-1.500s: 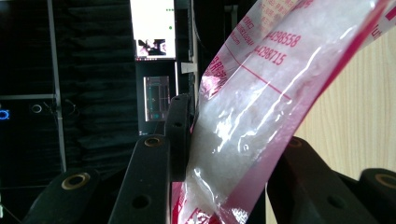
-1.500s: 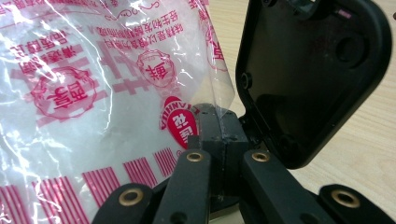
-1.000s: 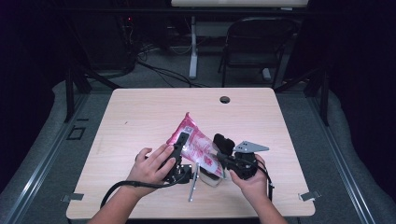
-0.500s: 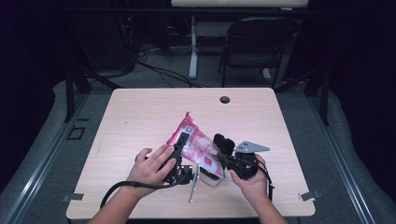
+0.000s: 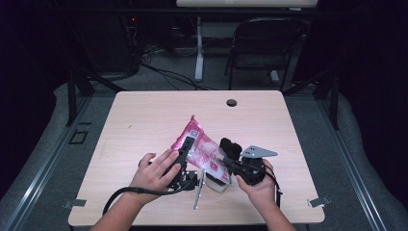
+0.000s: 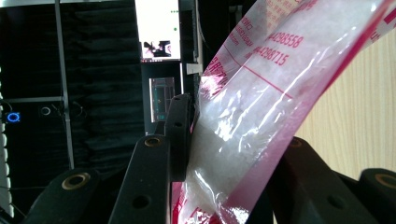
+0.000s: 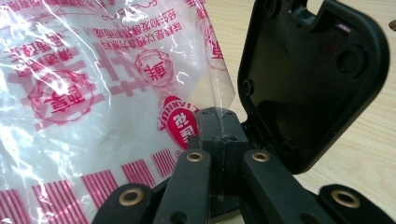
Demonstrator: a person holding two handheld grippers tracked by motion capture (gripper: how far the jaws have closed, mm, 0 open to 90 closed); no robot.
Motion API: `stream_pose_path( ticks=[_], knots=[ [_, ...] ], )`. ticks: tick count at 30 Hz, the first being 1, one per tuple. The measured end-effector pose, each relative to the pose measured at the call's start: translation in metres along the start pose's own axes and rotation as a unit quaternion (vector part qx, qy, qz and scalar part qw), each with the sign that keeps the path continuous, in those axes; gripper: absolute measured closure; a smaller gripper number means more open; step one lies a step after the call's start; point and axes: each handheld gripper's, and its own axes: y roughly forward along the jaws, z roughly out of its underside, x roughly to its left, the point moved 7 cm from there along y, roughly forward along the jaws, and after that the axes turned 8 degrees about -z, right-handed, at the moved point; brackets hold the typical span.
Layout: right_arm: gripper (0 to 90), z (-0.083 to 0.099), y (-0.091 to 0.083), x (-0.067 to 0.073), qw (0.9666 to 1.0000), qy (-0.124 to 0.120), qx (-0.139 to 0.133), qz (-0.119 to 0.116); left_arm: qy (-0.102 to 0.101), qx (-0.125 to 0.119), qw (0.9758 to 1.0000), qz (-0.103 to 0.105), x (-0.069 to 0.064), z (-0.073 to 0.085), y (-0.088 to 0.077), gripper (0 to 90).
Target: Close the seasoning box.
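**Bag pinched from both sides, front of table**

Pink-printed plastic bag (image 5: 202,147) lies near table (image 5: 144,120) front edge. Left gripper (image 5: 185,153) jaws pinch its side; right gripper (image 5: 230,153) jaws pressed together on its edge. Black chair (image 5: 262,48) stands beyond table; cable hole (image 5: 231,103) well apart.

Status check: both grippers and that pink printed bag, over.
Left gripper clamped across the bag. Right gripper shut, pinching the bag's edge. Bag held above the table. Nothing in the way.
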Motion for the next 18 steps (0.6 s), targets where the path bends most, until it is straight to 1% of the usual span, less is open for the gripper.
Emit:
stream_pose_path(
  ticks=[3,6,7,8,18],
  knots=[
    [90.0,0.0001,0.0001,-0.0001,1.0000,0.000,0.000,-0.001,0.001,-0.002,1.0000,-0.002,0.0004,-0.0004,0.0003,68.8],
    [90.0,0.0005,0.0001,-0.0005,1.0000,-0.001,0.004,0.000,-0.002,0.000,1.0000,0.001,-0.0004,-0.0002,0.0001,68.9],
    [90.0,0.0005,0.0001,-0.0006,1.0000,-0.001,0.003,0.000,0.001,-0.002,1.0000,-0.002,0.0005,-0.0005,0.0004,68.9],
    [90.0,0.0004,0.0000,-0.0006,1.0000,-0.001,0.003,0.000,-0.002,0.000,1.0000,0.001,-0.0005,-0.0001,0.0002,68.9],
    [90.0,0.0004,0.0000,-0.0007,1.0000,-0.001,0.004,0.000,-0.002,0.000,1.0000,0.002,-0.0008,0.0001,0.0000,68.9]
  ],
)
